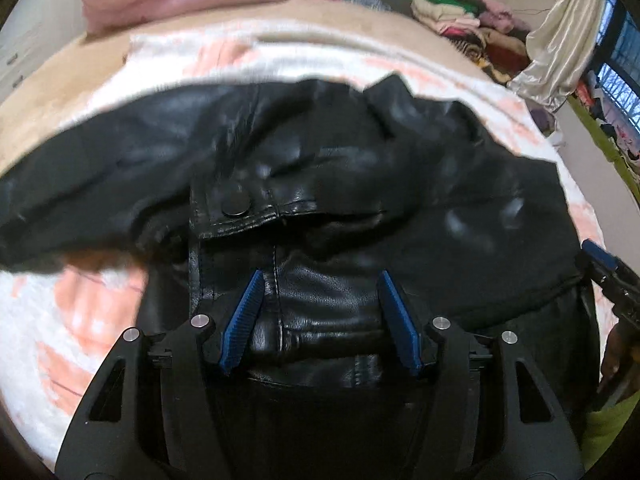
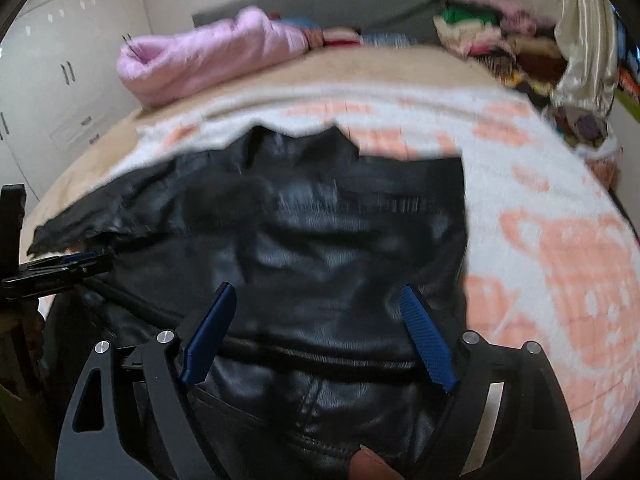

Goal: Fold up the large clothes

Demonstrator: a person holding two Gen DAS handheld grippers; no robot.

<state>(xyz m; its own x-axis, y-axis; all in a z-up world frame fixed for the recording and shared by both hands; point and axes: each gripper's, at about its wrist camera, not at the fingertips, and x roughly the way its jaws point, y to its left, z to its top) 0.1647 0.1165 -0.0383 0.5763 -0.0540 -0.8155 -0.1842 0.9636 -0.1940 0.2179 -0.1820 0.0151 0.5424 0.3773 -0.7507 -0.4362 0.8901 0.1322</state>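
Observation:
A black leather jacket [image 1: 340, 184] lies spread on the bed, with a snap button [image 1: 235, 205] on a tab near its middle. My left gripper [image 1: 320, 278] hovers over the jacket's near part, its blue pads apart and nothing pressed between them. In the right wrist view the same jacket [image 2: 320, 232] fills the middle, blurred. My right gripper [image 2: 318, 294] stands wide open above the leather, holding nothing. The right gripper [image 1: 600, 258] shows at the right edge of the left wrist view. At the left edge of the right wrist view, the left gripper [image 2: 68, 262] appears.
A white blanket with orange patterns [image 2: 560, 240] covers the bed [image 1: 48, 92]. A pink quilted jacket [image 2: 208, 56] lies at the far end. Piles of folded clothes [image 1: 460, 16] and a cream curtain [image 1: 560, 48] stand at the far right. White cupboards [image 2: 52, 80] line the left wall.

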